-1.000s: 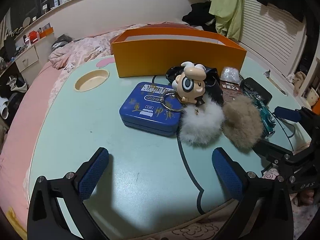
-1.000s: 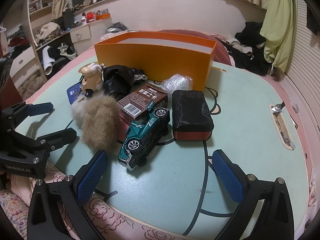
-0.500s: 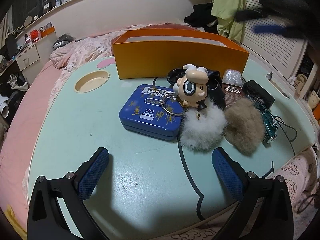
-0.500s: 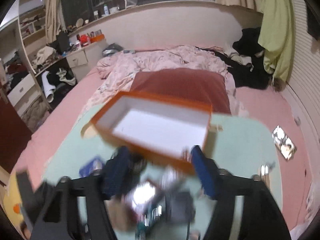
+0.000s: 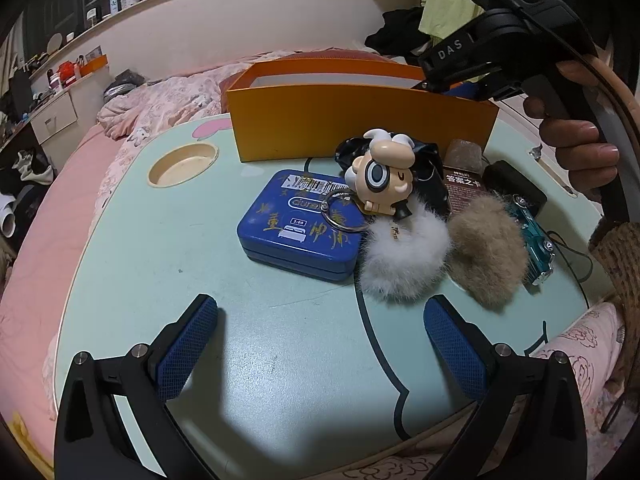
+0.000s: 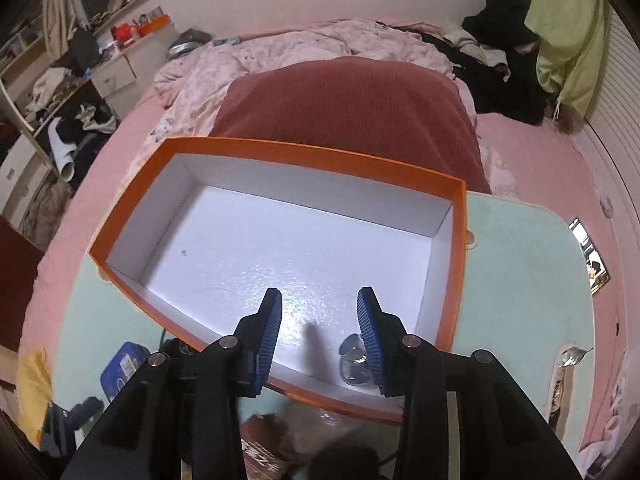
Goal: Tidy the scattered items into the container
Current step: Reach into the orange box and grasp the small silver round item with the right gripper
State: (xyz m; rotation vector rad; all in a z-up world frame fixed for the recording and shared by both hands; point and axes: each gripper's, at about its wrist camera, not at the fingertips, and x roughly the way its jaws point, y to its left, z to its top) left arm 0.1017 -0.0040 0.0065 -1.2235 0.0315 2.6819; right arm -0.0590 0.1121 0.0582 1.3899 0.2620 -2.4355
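Right gripper point(image 6: 319, 334): jaws have just been closing, standing narrowly apart, gripping nothing visible, hovering over the orange box point(image 6: 458, 240).
Left gripper point(image 5: 320, 344): jaws gaping wide, empty, lower frame.
Box: holding only a clear crumpled wrapper point(image 6: 354, 364), lower right.
Remaining: blue tin point(image 5: 298, 226), keychain figure point(image 5: 384, 178), fur pompoms point(image 5: 486, 248), toy car point(image 5: 536, 240) are lying mid-frame on the table point(image 5: 280, 360).

"DAS" on right claw body point(image 5: 496, 36), "durex", "3:00" on blue tin point(image 5: 296, 224)
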